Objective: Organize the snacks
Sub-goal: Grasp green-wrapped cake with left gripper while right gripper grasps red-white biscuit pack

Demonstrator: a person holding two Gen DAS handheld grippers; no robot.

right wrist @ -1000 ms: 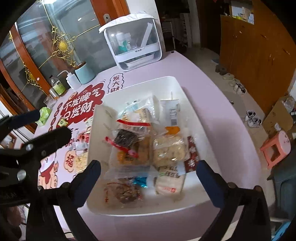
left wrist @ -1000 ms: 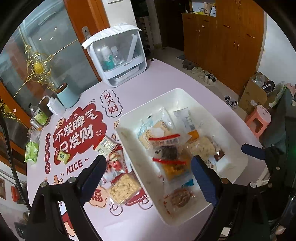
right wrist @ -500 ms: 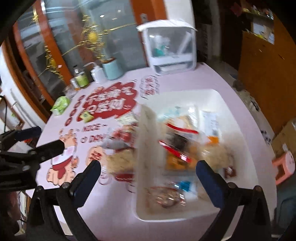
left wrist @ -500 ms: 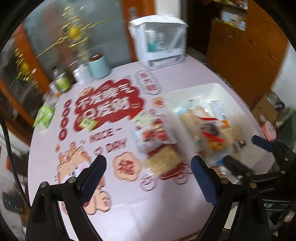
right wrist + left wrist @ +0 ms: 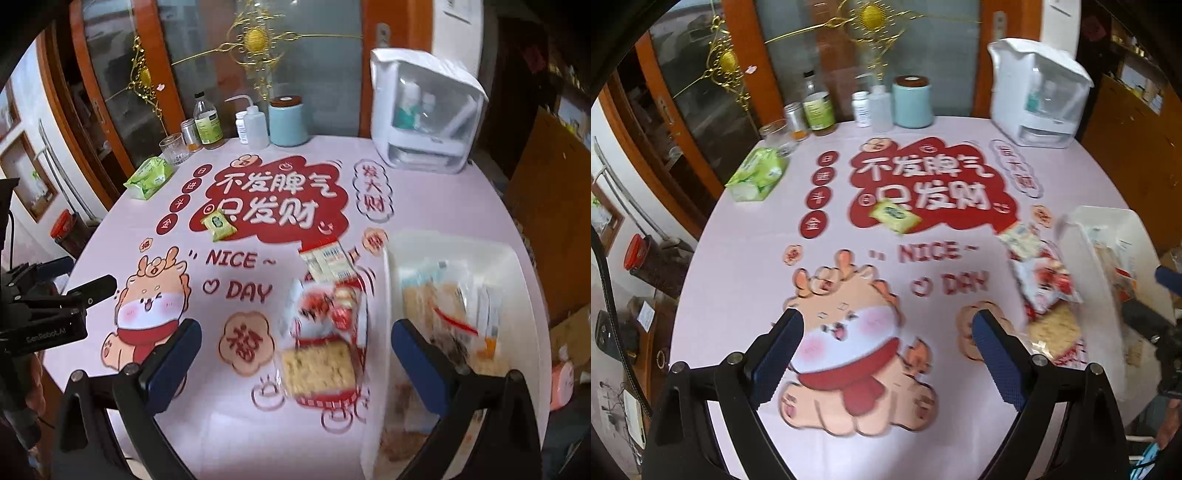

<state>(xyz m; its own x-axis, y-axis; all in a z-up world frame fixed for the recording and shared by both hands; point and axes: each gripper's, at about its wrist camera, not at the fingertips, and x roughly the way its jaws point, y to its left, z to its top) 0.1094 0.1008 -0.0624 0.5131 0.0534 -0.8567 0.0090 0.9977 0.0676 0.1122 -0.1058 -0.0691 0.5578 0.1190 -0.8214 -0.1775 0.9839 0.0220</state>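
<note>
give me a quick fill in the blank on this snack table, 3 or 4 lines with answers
1. The white bin already holds several ____.
2. The small yellow-green packet lies on the ____ patch of the tablecloth.
3. The left gripper and the right gripper both have their jaws ____, with nothing between them.
4. The cracker pack lies ____ the bin.

Answers: snacks; red; open; outside

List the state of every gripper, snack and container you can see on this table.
Left gripper: open, empty.
Right gripper: open, empty.
White bin: on the table, partly filled with snack packs.
Cracker pack: flat on the table, outside the bin.
Red-and-white pack: on the table beside the bin.
Small green-yellow packet: alone on the red print.
Green tissue pack: near the table's edge.
Glass: upright.
Blue canister: upright, lid on.
</note>
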